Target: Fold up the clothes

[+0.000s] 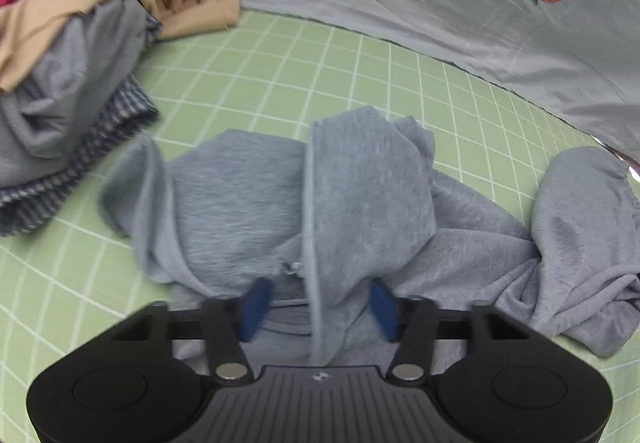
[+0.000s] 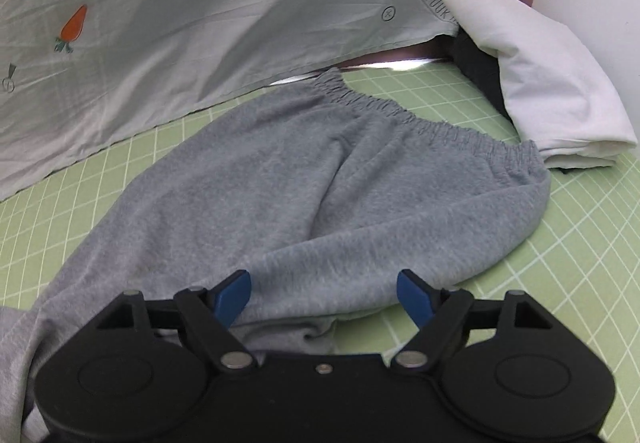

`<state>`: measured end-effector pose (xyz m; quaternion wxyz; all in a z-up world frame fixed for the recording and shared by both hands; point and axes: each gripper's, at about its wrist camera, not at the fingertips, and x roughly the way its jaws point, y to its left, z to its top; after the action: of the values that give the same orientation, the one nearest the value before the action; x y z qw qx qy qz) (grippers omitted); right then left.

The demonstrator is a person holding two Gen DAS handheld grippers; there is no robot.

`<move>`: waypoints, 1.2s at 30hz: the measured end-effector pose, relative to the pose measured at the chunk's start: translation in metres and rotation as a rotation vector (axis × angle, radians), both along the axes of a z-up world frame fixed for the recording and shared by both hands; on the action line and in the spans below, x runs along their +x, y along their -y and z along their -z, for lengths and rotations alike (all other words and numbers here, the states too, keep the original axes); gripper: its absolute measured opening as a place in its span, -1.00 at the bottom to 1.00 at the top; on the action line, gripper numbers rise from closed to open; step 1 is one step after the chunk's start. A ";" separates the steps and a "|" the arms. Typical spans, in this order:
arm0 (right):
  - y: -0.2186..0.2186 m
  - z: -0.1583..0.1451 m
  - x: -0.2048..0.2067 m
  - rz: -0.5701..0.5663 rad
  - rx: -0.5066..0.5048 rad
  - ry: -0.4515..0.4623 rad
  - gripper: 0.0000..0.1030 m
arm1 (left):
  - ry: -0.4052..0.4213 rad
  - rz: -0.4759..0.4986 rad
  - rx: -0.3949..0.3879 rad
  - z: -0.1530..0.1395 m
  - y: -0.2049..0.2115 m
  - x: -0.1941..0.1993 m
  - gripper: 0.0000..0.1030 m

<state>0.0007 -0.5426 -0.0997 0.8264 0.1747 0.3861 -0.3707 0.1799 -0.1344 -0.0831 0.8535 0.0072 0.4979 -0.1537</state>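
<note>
Grey sweatpants lie on the green grid mat, elastic waistband at the far right. In the left wrist view their leg end is bunched and folded over itself. My left gripper is open, its blue fingers on either side of a raised fold of grey cloth that hangs between them. My right gripper is open, its blue fingers spread over the near edge of the pants, not closed on them.
A pile of clothes, beige, red, grey and striped, sits at the mat's left. A pale sheet with a carrot print hangs behind the mat. A folded white cloth lies over something dark at the far right.
</note>
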 end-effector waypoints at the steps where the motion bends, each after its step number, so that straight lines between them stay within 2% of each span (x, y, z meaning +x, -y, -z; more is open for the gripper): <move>1: 0.000 0.001 -0.001 0.001 0.001 -0.007 0.57 | 0.028 -0.016 -0.012 -0.008 -0.001 0.009 -0.96; 13: 0.006 0.008 -0.011 0.029 0.008 -0.031 0.58 | 0.358 -0.204 -0.150 -0.100 -0.016 0.117 -0.94; 14: 0.005 0.007 -0.010 0.025 0.002 -0.033 0.58 | 0.385 -0.219 -0.161 -0.107 -0.017 0.126 -0.91; 16: 0.004 0.006 -0.010 0.021 -0.009 -0.037 0.58 | 0.433 -0.254 -0.175 -0.121 -0.019 0.142 -0.70; 17: 0.004 0.006 -0.010 0.021 -0.013 -0.040 0.58 | 0.424 -0.277 -0.149 -0.118 -0.017 0.141 -0.30; 18: 0.003 0.006 -0.011 0.022 -0.016 -0.041 0.58 | 0.403 -0.270 -0.121 -0.111 -0.015 0.138 -0.05; 19: 0.003 0.006 -0.012 0.024 -0.017 -0.043 0.58 | 0.382 -0.263 -0.093 -0.105 -0.013 0.134 0.33; 20: 0.002 0.006 -0.012 0.028 -0.014 -0.042 0.58 | 0.358 -0.251 -0.073 -0.096 -0.011 0.129 0.40; 22: 0.001 0.005 -0.012 0.030 -0.009 -0.041 0.58 | 0.283 -0.200 -0.074 -0.073 -0.011 0.110 0.40; 26: -0.008 -0.002 -0.007 0.009 -0.036 -0.041 0.58 | 0.106 -0.193 -0.058 -0.024 -0.010 0.069 0.40; 30: -0.025 -0.014 0.008 -0.055 -0.080 -0.017 0.59 | -0.025 -0.150 -0.070 0.009 0.004 0.033 0.40; 33: -0.033 -0.019 0.019 -0.086 -0.047 0.015 0.61 | -0.096 -0.147 -0.123 0.024 0.012 0.024 0.40; 36: -0.037 -0.016 0.028 -0.088 0.030 0.039 0.61 | -0.126 -0.133 -0.165 0.029 0.023 0.027 0.37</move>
<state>0.0287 -0.5058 -0.0833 0.8466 0.1770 0.3826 -0.3248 0.2068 -0.1574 -0.1123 0.8265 -0.1058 0.5356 -0.1375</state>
